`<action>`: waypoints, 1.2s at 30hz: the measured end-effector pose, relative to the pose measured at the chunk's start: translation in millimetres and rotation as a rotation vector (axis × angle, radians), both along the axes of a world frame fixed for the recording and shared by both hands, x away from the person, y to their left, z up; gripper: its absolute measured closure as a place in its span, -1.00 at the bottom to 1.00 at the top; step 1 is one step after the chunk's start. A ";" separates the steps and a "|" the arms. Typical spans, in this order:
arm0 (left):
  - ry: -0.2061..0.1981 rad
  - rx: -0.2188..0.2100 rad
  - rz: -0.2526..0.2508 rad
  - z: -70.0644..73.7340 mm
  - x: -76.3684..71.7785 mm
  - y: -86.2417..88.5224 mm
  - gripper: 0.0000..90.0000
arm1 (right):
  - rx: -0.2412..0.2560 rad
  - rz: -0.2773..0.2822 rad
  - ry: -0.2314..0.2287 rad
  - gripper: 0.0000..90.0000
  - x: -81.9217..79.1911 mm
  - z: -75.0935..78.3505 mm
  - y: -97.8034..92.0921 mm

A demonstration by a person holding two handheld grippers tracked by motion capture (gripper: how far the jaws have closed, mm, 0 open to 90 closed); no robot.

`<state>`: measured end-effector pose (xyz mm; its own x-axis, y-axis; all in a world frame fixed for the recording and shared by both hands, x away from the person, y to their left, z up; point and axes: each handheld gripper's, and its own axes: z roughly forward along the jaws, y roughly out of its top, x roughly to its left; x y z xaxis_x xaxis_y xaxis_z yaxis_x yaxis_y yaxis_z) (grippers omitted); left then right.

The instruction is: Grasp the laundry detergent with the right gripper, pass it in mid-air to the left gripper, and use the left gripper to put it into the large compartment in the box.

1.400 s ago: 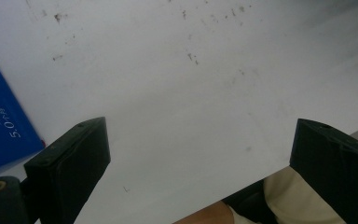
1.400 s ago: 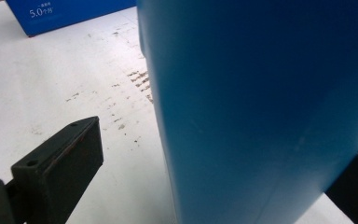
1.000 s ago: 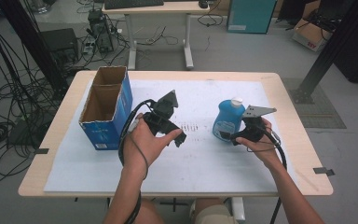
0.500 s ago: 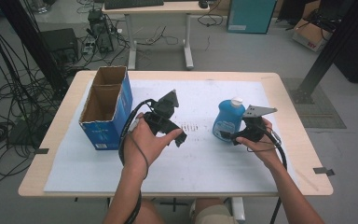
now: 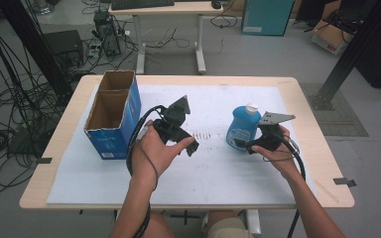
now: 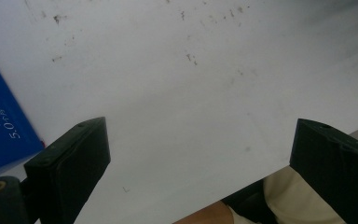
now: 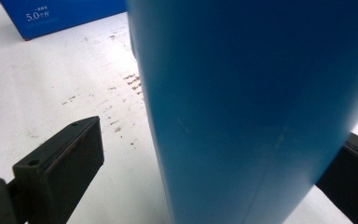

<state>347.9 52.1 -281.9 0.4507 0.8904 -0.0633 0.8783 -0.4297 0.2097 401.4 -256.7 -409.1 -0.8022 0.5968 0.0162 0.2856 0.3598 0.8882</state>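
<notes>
Table [image 5: 297,89]: wooden top, covered over most of its face by a white sheet [image 5: 213,171] with dark smudges near the middle.

Cardboard box [image 5: 113,113], blue outside and open on top, stands at about 10 o'clock from the table's middle, two compartments end to end; nothing seen inside. Its blue wall shows at 9 o'clock in the left gripper view [image 6: 2,126] and at 11 o'clock in the right gripper view [image 7: 65,16].

Blue bottle [image 5: 243,126], white cap, upright on the sheet at about 3 o'clock from the middle, well apart from the box. In the right gripper view its blue body [image 7: 256,107] stands close up between the two jaws.

Left gripper [image 5: 191,148]: held in the left hand [image 5: 155,153] over the sheet's middle, at 3 o'clock from the box. Jaws wide apart, holding nothing; bare sheet lies between them [image 6: 200,163].

Right gripper [image 5: 240,145]: held in the right hand [image 5: 277,151], at 4 o'clock from the bottle, pointing toward its base. Jaws spread either side of the bottle; one stands clear of it with sheet showing in the gap, the other is partly hidden behind the bottle, so contact there cannot be told. Not clamped.
</notes>
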 end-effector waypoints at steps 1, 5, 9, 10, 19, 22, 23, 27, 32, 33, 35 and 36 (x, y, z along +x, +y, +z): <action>0.001 0.001 0.000 -0.3 -0.2 -0.1 -0.88 | 0.000 0.001 -0.001 -0.95 -0.1 0.0 0.0; 0.002 0.002 0.000 -0.8 -0.3 -0.1 -0.88 | -0.001 0.001 -0.004 -0.92 0.1 0.0 0.2; 0.003 0.003 -0.003 -0.8 -0.5 0.0 -0.88 | -0.002 -0.001 -0.004 -0.87 0.3 -0.6 0.4; 0.000 0.001 0.002 -0.7 -0.7 -0.4 -0.88 | -0.002 -0.001 -0.005 -0.82 0.3 -0.9 0.4; -0.001 0.005 -0.002 -0.7 -1.3 -0.7 -0.88 | -0.011 0.003 -0.008 -0.50 -0.6 -4.7 0.7; 0.003 0.006 0.000 -1.4 -1.4 -0.5 -0.88 | -0.012 0.005 -0.013 -0.42 -0.9 -5.3 0.7; 0.001 0.007 0.001 -1.6 -1.3 -0.5 -0.88 | -0.014 0.006 -0.012 -0.40 -0.9 -5.4 0.5; 0.000 0.004 -0.001 -1.2 -1.3 -1.3 -0.88 | -0.019 0.001 -0.012 -0.28 0.4 -6.2 0.8; 0.002 0.007 -0.004 -1.4 -1.0 -2.1 -0.88 | -0.026 -0.004 -0.025 -0.16 1.7 -6.1 -0.1; 0.002 0.007 -0.004 -1.4 -1.0 -2.1 -0.88 | -0.026 -0.004 -0.025 -0.16 1.7 -6.1 -0.1; 0.004 0.006 -0.004 -1.7 -1.1 -2.6 -0.88 | -0.033 -0.009 -0.018 -0.12 1.7 -6.2 -0.4; 0.005 0.006 -0.004 -1.4 -1.0 -2.5 -0.88 | -0.031 -0.005 -0.024 -0.12 2.6 -6.3 -0.7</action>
<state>346.9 49.5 -283.3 0.4543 0.8888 -0.0603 0.8774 -0.4347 0.2030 404.0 -257.4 -415.4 -0.7991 0.6009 -0.0218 0.2663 0.3862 0.8832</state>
